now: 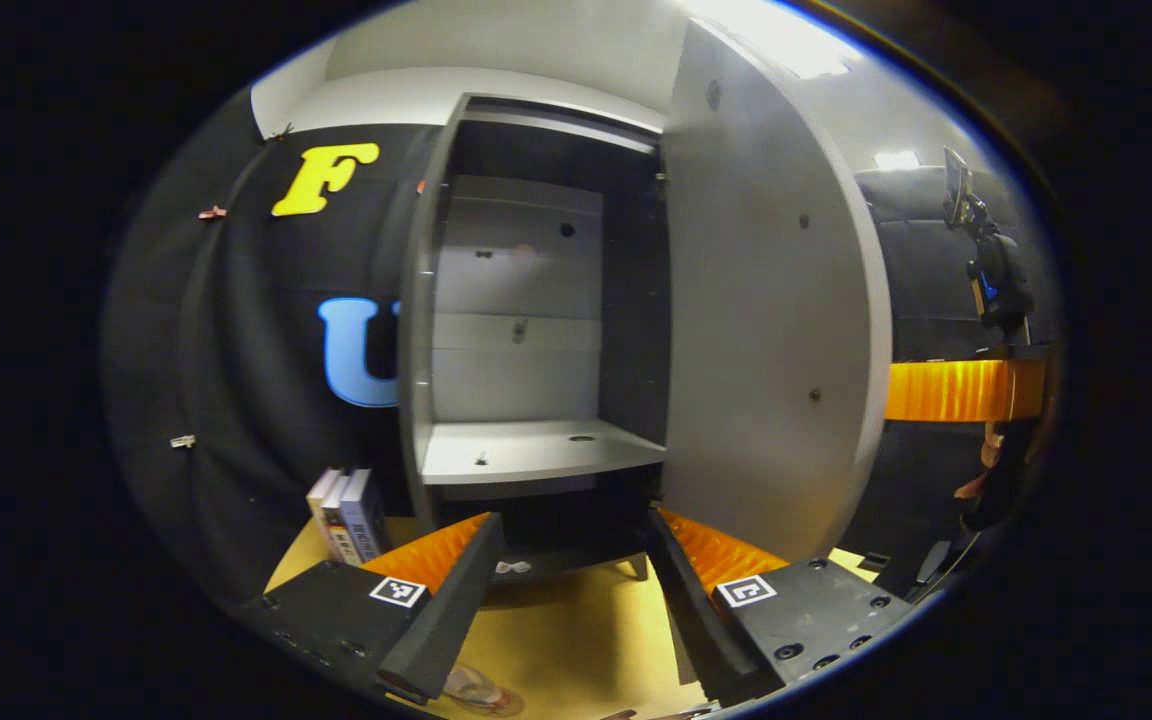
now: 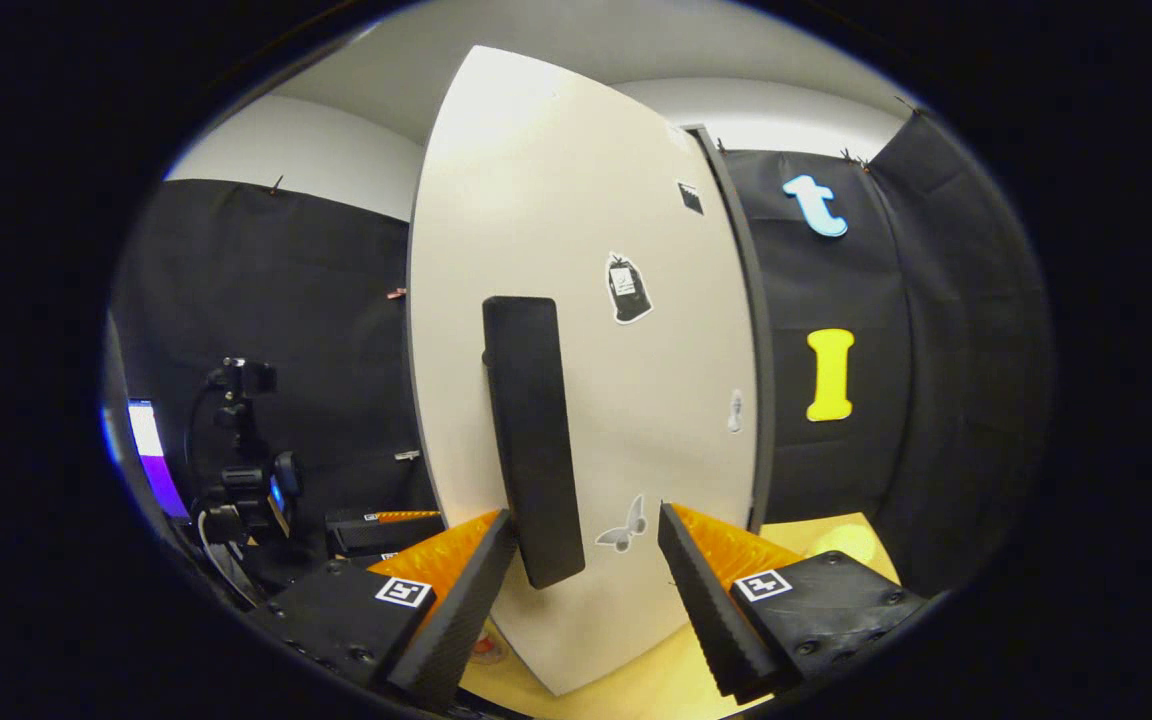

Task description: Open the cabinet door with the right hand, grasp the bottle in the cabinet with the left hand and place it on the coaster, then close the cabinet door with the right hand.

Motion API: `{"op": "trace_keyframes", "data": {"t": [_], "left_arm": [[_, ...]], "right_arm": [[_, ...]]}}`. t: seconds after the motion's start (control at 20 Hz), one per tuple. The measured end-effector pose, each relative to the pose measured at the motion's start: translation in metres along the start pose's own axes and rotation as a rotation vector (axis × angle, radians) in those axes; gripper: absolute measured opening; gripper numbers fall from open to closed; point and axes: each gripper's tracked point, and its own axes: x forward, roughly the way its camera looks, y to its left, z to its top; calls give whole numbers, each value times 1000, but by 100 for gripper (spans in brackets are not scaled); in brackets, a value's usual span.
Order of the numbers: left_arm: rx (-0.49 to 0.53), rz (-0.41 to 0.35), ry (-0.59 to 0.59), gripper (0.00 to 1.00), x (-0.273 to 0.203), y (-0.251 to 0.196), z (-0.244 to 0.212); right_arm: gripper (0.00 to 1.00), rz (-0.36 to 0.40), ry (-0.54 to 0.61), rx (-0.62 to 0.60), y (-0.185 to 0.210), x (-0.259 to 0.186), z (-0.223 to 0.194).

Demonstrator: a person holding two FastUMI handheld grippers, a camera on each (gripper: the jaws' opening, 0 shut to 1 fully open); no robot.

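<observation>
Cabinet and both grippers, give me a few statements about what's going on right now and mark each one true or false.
1. The cabinet door stands open. True.
2. A bottle stands on the cabinet shelf. False: the visible shelf is bare, with no bottle on it.
3. The left gripper is shut on a bottle. False: its fingers are spread apart with nothing between them.
4. In the right gripper view, the right gripper is open, with the lower end of the door's dark handle between its fingers. True.
5. Some books stand on the table to the left of the cabinet in the left gripper view. True.
6. The door's outer face is plain. False: it carries stickers, among them a butterfly.
</observation>
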Motion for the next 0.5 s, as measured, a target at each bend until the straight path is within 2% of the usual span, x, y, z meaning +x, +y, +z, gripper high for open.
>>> {"op": "trace_keyframes", "data": {"t": [0.05,0.1,0.3,0.4,0.45,0.5], "left_arm": [[0,36,-3,87,-8,12,2],[3,70,-5,90,-16,23,3],[8,177,-13,87,-42,48,6],[-15,199,-13,87,-48,49,4],[-29,199,-14,90,-48,48,3],[-41,196,-14,87,-46,45,3]], "right_arm": [[94,24,2,-21,10,14,0],[95,37,0,-49,18,24,0],[95,145,-24,-74,40,26,5],[96,145,-12,-85,33,21,2],[96,131,-6,-91,27,19,-1],[97,101,-1,-98,18,16,-2]]}}
